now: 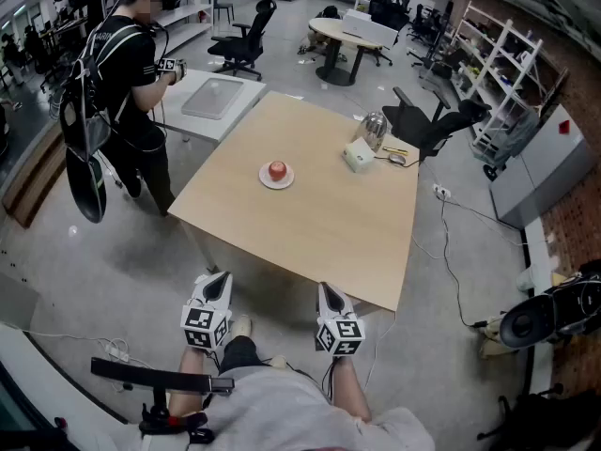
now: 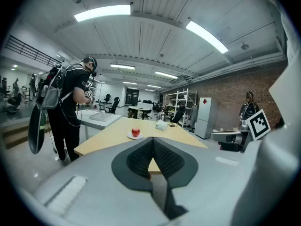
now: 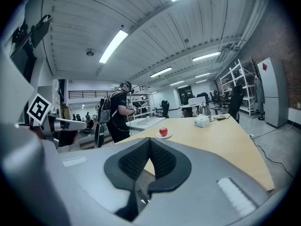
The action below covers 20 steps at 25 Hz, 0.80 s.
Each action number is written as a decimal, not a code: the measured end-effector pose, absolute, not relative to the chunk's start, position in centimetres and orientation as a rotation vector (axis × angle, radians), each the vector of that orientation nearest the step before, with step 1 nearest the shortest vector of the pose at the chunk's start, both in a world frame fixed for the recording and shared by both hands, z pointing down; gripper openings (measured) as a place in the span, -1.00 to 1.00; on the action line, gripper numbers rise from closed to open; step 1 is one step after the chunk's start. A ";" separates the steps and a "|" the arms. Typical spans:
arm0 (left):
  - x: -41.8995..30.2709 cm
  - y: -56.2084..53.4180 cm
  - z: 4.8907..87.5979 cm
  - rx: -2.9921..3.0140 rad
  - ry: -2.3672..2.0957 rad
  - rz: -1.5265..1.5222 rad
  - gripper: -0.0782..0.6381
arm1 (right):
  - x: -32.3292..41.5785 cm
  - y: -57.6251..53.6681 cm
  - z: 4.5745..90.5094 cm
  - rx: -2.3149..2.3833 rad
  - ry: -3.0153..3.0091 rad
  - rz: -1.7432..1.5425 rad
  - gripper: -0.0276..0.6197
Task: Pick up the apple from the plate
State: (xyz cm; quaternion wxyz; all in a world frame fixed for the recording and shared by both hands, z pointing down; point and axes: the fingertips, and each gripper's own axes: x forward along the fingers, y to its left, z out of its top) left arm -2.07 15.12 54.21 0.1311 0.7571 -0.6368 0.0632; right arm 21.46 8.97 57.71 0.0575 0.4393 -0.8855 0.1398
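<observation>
Nothing done yet: apple [image 1: 277, 169] on plate [image 1: 265, 182], mid-table [image 1: 310, 219]. Left gripper [image 1: 219, 278] and right gripper [image 1: 328, 290] short of table's near edge, jaws closed, empty. Reach, grasp, lift remain.

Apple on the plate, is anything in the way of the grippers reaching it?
Nothing visible. Only bare light wooden tabletop lies between the round red apple on its small white plate and the left gripper and right gripper, both off the near edge.
</observation>
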 end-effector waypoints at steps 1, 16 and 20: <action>-2.1 15.1 54.3 2.200 -1.847 0.182 -0.73 | 21.5 8.9 57.8 1.335 -2.684 0.424 -0.90; -3.3 12.9 53.4 2.181 -1.846 0.181 -0.73 | 20.8 6.6 56.5 1.352 -2.700 0.473 -0.90; -5.1 9.7 53.9 2.195 -1.832 0.187 -0.73 | 19.2 3.8 57.0 1.370 -2.692 0.484 -0.90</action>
